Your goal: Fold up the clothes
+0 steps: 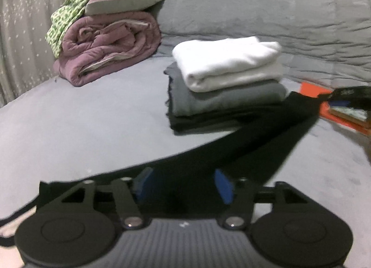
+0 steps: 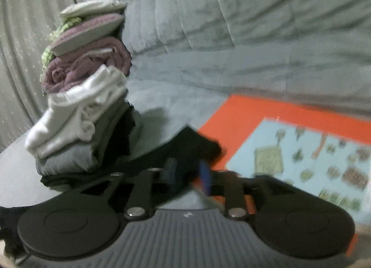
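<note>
A black garment (image 1: 266, 133) stretches between the left tongs (image 1: 183, 187) and right tongs (image 2: 187, 173), lying between both pairs of parted fingers.

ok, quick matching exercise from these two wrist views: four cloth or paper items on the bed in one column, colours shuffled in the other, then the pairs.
Things:
1. Top item of the folded stack
2. Rolled quilt
3. Garment stretched between the grippers
4. Border of the flat printed sheet

Colours:
A. orange
B. white
C. black
D. mauve

Pairs: 1-B, 2-D, 3-C, 4-A
</note>
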A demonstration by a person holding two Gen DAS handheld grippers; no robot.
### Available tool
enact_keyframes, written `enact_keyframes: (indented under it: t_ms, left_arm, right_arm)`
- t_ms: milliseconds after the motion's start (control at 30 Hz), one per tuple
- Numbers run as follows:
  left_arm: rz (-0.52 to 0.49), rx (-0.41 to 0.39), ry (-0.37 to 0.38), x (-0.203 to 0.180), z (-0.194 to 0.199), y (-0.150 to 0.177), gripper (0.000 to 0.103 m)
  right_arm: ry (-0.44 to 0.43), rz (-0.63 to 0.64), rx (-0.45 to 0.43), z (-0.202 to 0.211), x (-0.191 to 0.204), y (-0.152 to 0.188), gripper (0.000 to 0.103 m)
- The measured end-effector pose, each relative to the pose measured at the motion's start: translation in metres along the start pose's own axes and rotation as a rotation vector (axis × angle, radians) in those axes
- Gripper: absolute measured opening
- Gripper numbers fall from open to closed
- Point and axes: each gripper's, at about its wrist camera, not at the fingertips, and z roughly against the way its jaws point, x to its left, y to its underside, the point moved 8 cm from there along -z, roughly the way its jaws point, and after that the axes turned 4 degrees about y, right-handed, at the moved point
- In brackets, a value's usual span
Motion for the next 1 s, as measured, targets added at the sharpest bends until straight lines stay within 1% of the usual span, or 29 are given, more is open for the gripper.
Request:
enact_keyframes:
  t_ms: [67, 133, 267, 300, 367, 400, 433, 467, 500, 533, 567, 600, 633, 667, 700, 767, 800, 833, 900, 967, 1000]
  left_arm:
    - [-0.034, 0.027, -0.026, 0.006, -0.014, -0.006, 0.069]
    - [-0.063, 0.051, -0.044, 0.010, -0.028, -0.011, 0.068]
    - [-0.109, 0.088, -0.033, 0.007, -0.052, -0.017, 0.069]
    - [-0.124, 0.101, -0.028, 0.006, -0.059, -0.016, 0.069]
    - [-0.147, 0.125, -0.013, 0.002, -0.070, -0.015, 0.070]
    - [-0.142, 0.123, -0.010, 0.001, -0.073, -0.015, 0.072]
    - [-0.138, 0.120, -0.006, 0.001, -0.076, -0.016, 0.073]
    - [-0.133, 0.118, -0.002, 0.000, -0.079, -0.016, 0.073]
    - [-0.127, 0.115, 0.004, -0.001, -0.082, -0.016, 0.067]
    - [-0.099, 0.115, 0.038, -0.004, -0.083, -0.016, 0.045]
    - [-0.074, 0.115, 0.071, -0.007, -0.084, -0.015, 0.030]
    - [-0.072, 0.112, 0.090, -0.012, -0.082, -0.016, 0.008]
    - [-0.102, 0.103, 0.069, -0.019, -0.081, -0.018, 0.004]
    - [-0.134, 0.081, 0.043, -0.024, -0.078, -0.019, 0.003]
    - [-0.164, 0.059, 0.018, -0.029, -0.075, -0.020, 0.003]
    - [-0.140, -0.012, -0.031, -0.026, -0.067, -0.023, 0.003]
    - [-0.117, -0.039, -0.061, -0.023, -0.065, -0.025, 0.003]
    - [-0.098, -0.017, -0.063, -0.022, -0.071, -0.023, 0.003]
    - [-0.062, 0.028, -0.069, -0.022, -0.081, -0.018, 0.005]
    - [-0.092, 0.048, -0.100, -0.027, -0.086, -0.016, 0.007]
    - [-0.106, 0.051, -0.117, -0.030, -0.085, -0.017, 0.009]
  right_arm:
    - [-0.024, 0.075, -0.014, -0.004, 0.005, -0.012, 0.046]
    - [-0.062, 0.134, 0.011, -0.019, 0.011, -0.020, 0.046]
    - [-0.119, 0.258, 0.075, -0.054, 0.022, -0.033, 0.046]
    - [-0.121, 0.291, 0.093, -0.064, 0.024, -0.034, 0.046]
    - [-0.087, 0.364, 0.133, -0.086, 0.023, -0.032, 0.046]
    - [-0.064, 0.397, 0.152, -0.097, 0.021, -0.030, 0.046]
    - [-0.047, 0.427, 0.154, -0.104, 0.020, -0.025, 0.046]
    - [-0.033, 0.456, 0.146, -0.109, 0.020, -0.021, 0.042]
    - [-0.020, 0.486, 0.138, -0.114, 0.019, -0.016, 0.029]
    - [-0.015, 0.509, 0.129, -0.116, 0.021, -0.012, 0.016]
    - [-0.012, 0.521, 0.117, -0.117, 0.022, -0.008, 0.011]
    - [-0.003, 0.541, 0.095, -0.115, 0.025, -0.006, 0.010]
    - [0.010, 0.562, 0.068, -0.114, 0.027, -0.005, 0.009]
    - [0.031, 0.574, 0.028, -0.109, 0.027, -0.008, 0.008]
    - [0.060, 0.575, -0.030, -0.103, 0.026, -0.013, 0.008]
    - [0.105, 0.539, -0.116, -0.094, 0.022, -0.028, 0.008]
    - [0.118, 0.532, -0.127, -0.095, 0.020, -0.032, 0.008]
    - [0.129, 0.534, -0.122, -0.099, 0.020, -0.034, 0.008]
    - [0.148, 0.573, -0.082, -0.114, 0.022, -0.029, 0.008]
    - [0.158, 0.615, -0.006, -0.129, 0.024, -0.016, 0.009]
    - [0.167, 0.635, 0.013, -0.133, 0.025, -0.011, 0.011]
